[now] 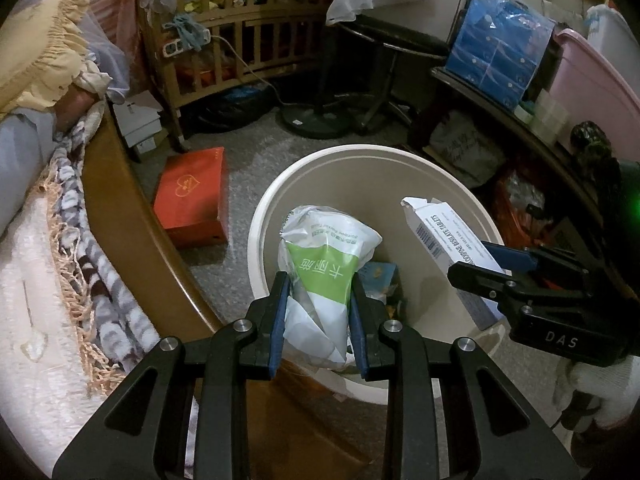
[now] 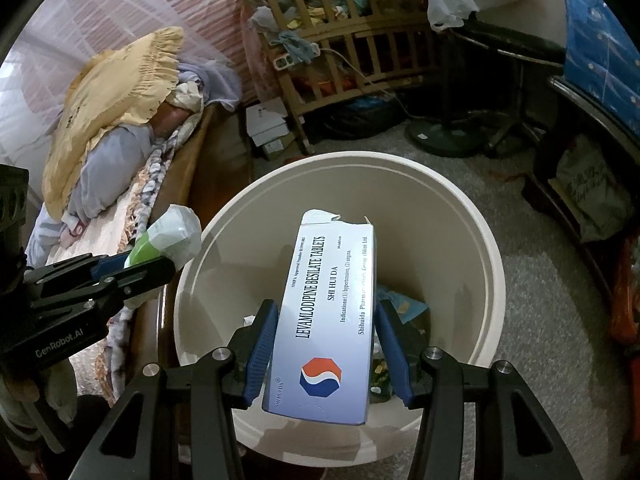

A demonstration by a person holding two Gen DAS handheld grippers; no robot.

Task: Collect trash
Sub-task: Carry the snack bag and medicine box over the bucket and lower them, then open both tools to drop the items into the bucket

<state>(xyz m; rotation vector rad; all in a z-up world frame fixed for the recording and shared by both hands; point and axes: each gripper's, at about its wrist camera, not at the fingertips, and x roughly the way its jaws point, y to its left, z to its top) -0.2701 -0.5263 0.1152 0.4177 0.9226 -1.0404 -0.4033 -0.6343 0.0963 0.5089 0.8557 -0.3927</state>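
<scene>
Packet [image 1: 324,276] of crumpled white and green plastic sits clamped between the blue pads of the left hand-held gripper [image 1: 319,320], above the near rim of the white bin [image 1: 256,240]. The right hand-held gripper [image 2: 326,354] grasps a white tablet box [image 2: 328,320] over the same bin. Deeper inside lies other trash. Beyond, on the floor, is a red box [image 1: 192,196], and farther a wooden crib [image 1: 240,28].

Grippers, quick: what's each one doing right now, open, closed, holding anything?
Left tool: closed on the crumpled green-and-white packet, above the bin.
Right tool: closed on the tablet box, above the same bin.
</scene>
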